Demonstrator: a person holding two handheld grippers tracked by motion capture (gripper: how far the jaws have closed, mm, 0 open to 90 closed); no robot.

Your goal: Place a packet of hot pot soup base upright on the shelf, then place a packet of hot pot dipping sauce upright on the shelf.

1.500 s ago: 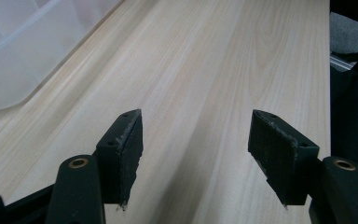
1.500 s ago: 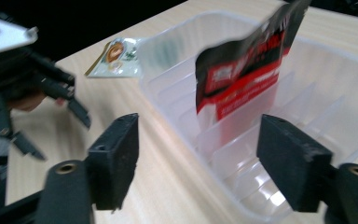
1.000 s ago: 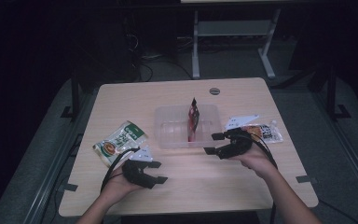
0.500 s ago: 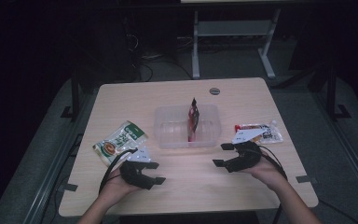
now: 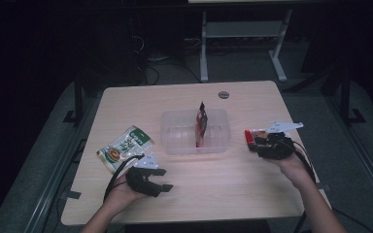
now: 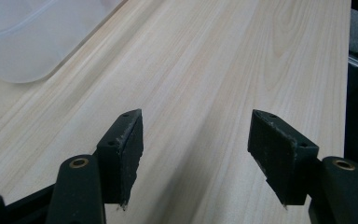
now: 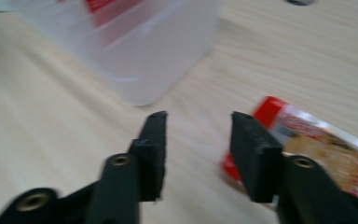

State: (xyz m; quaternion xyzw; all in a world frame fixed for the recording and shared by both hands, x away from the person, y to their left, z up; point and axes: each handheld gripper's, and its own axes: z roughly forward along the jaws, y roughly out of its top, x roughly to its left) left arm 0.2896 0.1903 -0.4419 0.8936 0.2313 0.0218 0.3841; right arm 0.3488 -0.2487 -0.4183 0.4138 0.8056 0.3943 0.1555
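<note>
Centrally, translucent rectangular plastic tub (image 5: 179,133) on pale woodgrain table (image 5: 209,189); both grippers' matte black jaws released, empty.

I see my left gripper (image 6: 196,158) and right gripper (image 7: 198,154) as black, with rough flat pads, brass-ringed pivot screws and trailing black cables.

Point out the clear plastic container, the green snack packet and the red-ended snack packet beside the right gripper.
clear plastic container (image 5: 179,133): high view, on its bare left half.
green snack packet (image 5: 124,148): high view, middle of its printed face.
red-ended snack packet (image 7: 317,144): right gripper view, on its printed face.
</note>
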